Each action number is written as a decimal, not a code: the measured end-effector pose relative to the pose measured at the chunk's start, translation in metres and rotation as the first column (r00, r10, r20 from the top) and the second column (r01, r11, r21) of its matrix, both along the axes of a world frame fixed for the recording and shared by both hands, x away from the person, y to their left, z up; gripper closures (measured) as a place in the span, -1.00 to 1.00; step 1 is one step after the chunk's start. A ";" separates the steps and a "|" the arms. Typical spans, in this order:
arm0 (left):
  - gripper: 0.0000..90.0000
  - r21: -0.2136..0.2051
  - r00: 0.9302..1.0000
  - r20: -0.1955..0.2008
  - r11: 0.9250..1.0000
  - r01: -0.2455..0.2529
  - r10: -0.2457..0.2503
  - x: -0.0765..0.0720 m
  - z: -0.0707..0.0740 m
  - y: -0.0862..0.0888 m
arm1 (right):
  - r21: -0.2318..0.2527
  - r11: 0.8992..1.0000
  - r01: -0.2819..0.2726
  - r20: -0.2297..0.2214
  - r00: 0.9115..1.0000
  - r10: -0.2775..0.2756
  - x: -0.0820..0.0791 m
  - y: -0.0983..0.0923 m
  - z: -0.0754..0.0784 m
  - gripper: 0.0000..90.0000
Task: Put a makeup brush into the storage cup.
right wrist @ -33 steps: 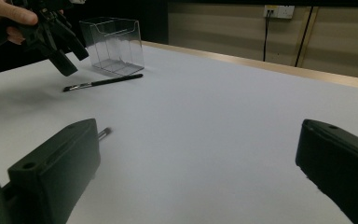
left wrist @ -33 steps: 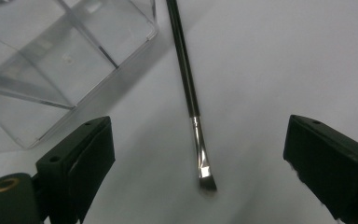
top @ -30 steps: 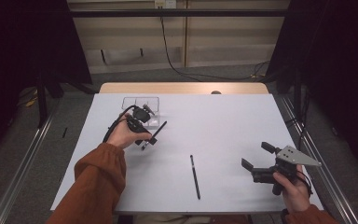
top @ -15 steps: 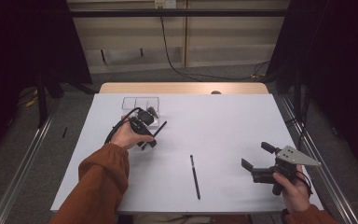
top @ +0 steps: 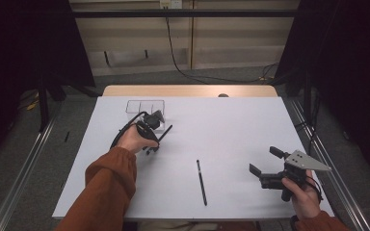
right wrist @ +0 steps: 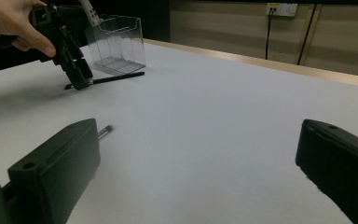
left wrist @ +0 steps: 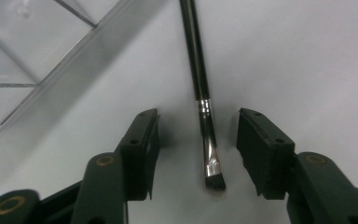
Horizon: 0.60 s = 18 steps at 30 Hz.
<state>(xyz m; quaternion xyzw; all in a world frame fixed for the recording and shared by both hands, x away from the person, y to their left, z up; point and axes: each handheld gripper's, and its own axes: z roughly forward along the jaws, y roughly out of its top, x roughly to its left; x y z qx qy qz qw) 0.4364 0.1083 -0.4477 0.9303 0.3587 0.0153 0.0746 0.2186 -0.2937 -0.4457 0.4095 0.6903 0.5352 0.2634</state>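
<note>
A thin black makeup brush (left wrist: 204, 116) lies flat on the white table (top: 231, 125), beside a clear plastic organizer (top: 145, 107). My left gripper (left wrist: 196, 140) points down over the brush's bristle end. Its jaws have just been closing, with the brush between them, and a gap remains on each side of it. From above, the left gripper (top: 150, 143) stands just in front of the organizer. My right gripper (top: 265, 162) rests near the table's front right, open and with nothing between its jaws (right wrist: 200, 154). A second dark brush (top: 201, 182) lies at front centre.
The organizer (right wrist: 116, 44) has several upright compartments and stands at the table's back left. In the right gripper view, the left gripper (right wrist: 77, 74) and a hand sit beside it. A wooden strip (top: 188, 90) edges the table's far side. Dark curtains hang left and right.
The left gripper's jaws have drawn closer together around the brush's bristle end. The left hand has barely shifted. The right hand and gripper have stayed still.
</note>
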 end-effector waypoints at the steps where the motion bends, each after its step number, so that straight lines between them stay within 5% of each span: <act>1: 0.10 0.001 1.000 -0.004 1.000 -0.007 0.007 0.000 0.000 -0.001 | -0.001 1.000 -0.001 0.000 1.000 0.001 0.000 0.000 0.000 -1.00; 6: 0.19 0.017 1.000 -0.020 1.000 0.006 -0.006 0.001 0.000 -0.004 | 0.000 1.000 -0.004 -0.002 1.000 0.004 0.000 0.000 0.000 -1.00; 18: 0.75 0.018 0.999 -0.046 1.000 -0.011 0.012 0.005 0.000 -0.005 | -0.008 1.000 -0.010 -0.006 1.000 0.010 0.000 0.000 -0.001 -1.00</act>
